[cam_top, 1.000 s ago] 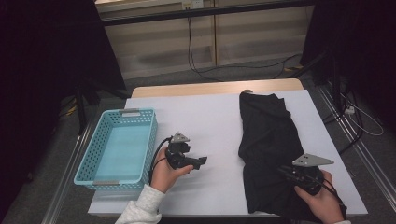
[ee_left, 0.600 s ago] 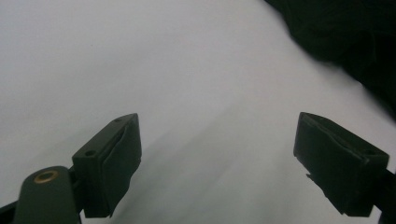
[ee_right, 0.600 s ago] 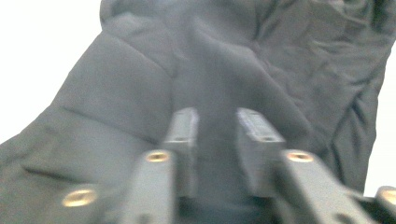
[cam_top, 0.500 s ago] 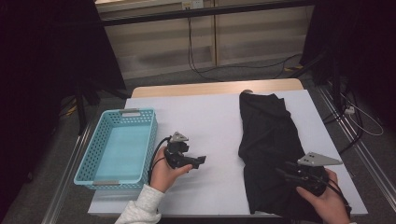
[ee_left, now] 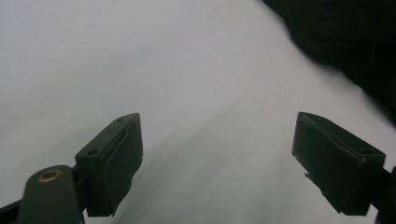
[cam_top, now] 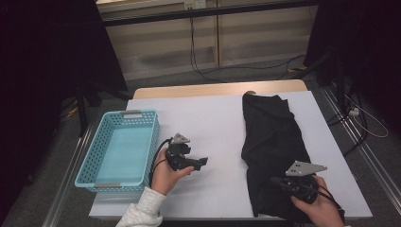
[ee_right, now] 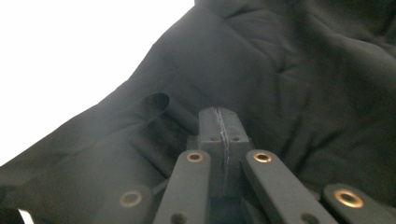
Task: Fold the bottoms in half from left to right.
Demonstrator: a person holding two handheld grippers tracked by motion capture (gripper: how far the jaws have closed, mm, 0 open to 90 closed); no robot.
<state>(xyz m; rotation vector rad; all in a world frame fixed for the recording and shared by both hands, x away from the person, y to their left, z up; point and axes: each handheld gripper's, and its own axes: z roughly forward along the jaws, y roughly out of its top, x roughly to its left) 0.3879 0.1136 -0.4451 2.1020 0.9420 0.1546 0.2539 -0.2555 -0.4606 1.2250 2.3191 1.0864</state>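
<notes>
The room around the lit white bench is dim, the right gripper view's white corner is overexposed, and the left gripper view is soft and blurred.

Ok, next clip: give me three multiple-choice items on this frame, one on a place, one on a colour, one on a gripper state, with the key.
1. Where does the black garment lie on the white table?
A. inside the basket
B. on the table's right half
C. on the floor

2. What colour is the perforated plastic basket?
A. light blue
B. red
C. yellow

3. How do the left gripper's jaws stand?
A. pressed together
C. wide apart with only bare table between them
B. clamped on the basket's rim

Key:
1 B: the high view shows the garment stretched along the right side, the basket apart at the left.
2 A: its walls and floor are pale blue.
3 C: the left gripper view shows the two pads far apart over white surface. The right gripper has just closed its jaws, over the garment.
</notes>
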